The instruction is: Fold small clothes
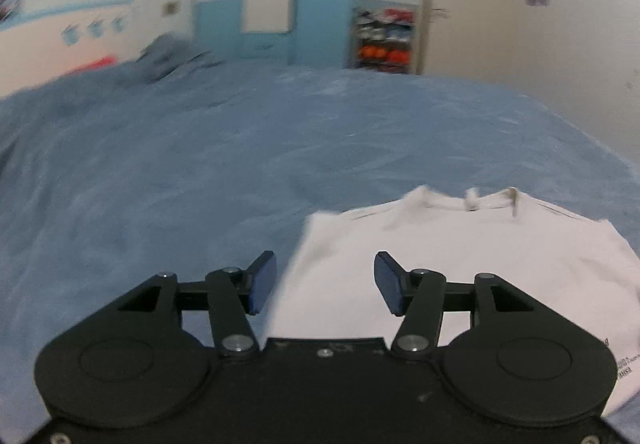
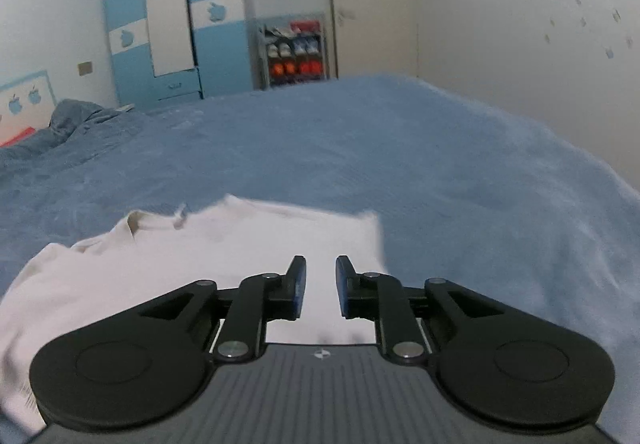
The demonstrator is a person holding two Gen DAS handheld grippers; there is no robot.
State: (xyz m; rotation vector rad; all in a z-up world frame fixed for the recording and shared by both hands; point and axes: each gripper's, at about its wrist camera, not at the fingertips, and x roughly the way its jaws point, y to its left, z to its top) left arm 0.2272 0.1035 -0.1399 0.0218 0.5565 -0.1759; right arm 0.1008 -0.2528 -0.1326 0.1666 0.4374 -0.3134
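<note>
Both tools were over the near part of the bed (image 1: 200, 164), which was covered by a large blue blanket (image 2: 440, 164) with soft wrinkles. On this blanket, close to the cameras, lay a white shirt (image 1: 460, 252), spread rather flat with its collar (image 1: 496, 200) pointing away toward the room; some small dark print showed at its near right edge in the left view.

At the far side of the room stood a blue and white wardrobe (image 2: 172, 24), and beside it a small shoe rack (image 2: 294, 52) (the shoes on it were too blurred to tell apart).

Over the left edge of the shirt was the left tool (image 1: 324, 282), its two blue pads wide apart with nothing between them. Above the right part of the shirt was the right tool (image 2: 321, 286), its fingers parted by only a narrow gap and also gripping nothing.
</note>
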